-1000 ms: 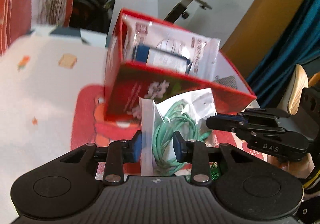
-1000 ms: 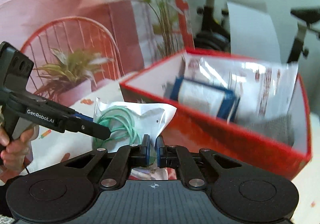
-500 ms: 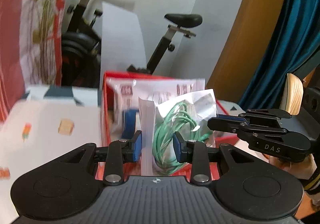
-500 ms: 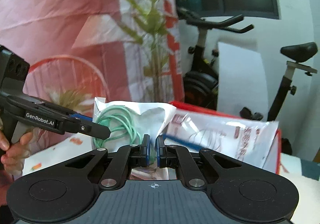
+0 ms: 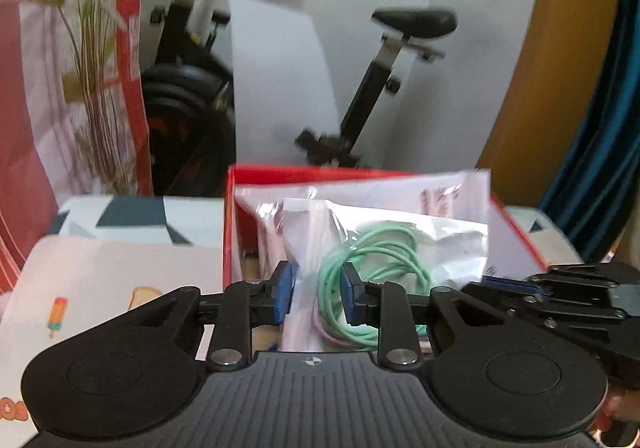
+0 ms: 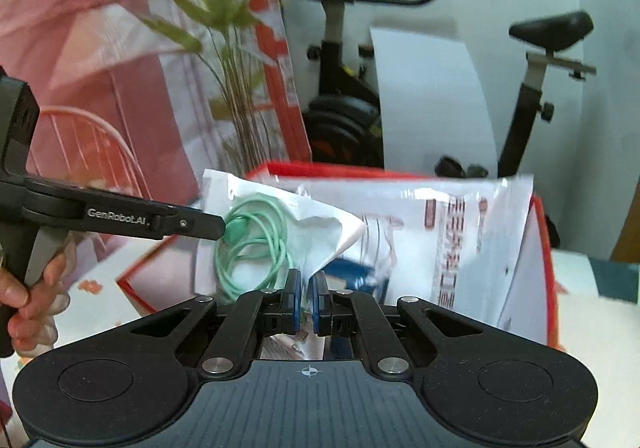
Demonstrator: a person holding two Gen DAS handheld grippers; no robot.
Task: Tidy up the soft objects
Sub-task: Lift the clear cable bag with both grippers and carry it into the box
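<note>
A clear plastic bag with a coiled green cable [image 5: 372, 260] is held in the air by both grippers, just in front of and above the open red box [image 5: 230, 232]. My left gripper [image 5: 316, 298] is shut on the bag's left part. My right gripper [image 6: 306, 298] is shut on the bag's [image 6: 256, 244] lower right corner. The red box [image 6: 544, 248] holds several plastic packets [image 6: 460, 240], one with a blue item. The right gripper's fingers [image 5: 532, 294] show at right in the left wrist view; the left gripper's fingers [image 6: 184, 226] show at left in the right wrist view.
The box stands on a white cloth with printed pictures [image 5: 100, 288]. An exercise bike [image 5: 384, 87] and a white panel [image 5: 280, 87] stand behind. A red and pink curtain with a plant print [image 6: 160, 67] hangs at the left. A blue curtain [image 5: 600, 167] hangs at right.
Both grippers have risen with the bag and tilted up, so the box now sits lower in view and more of the bike shows. Both grips have stayed the same.
</note>
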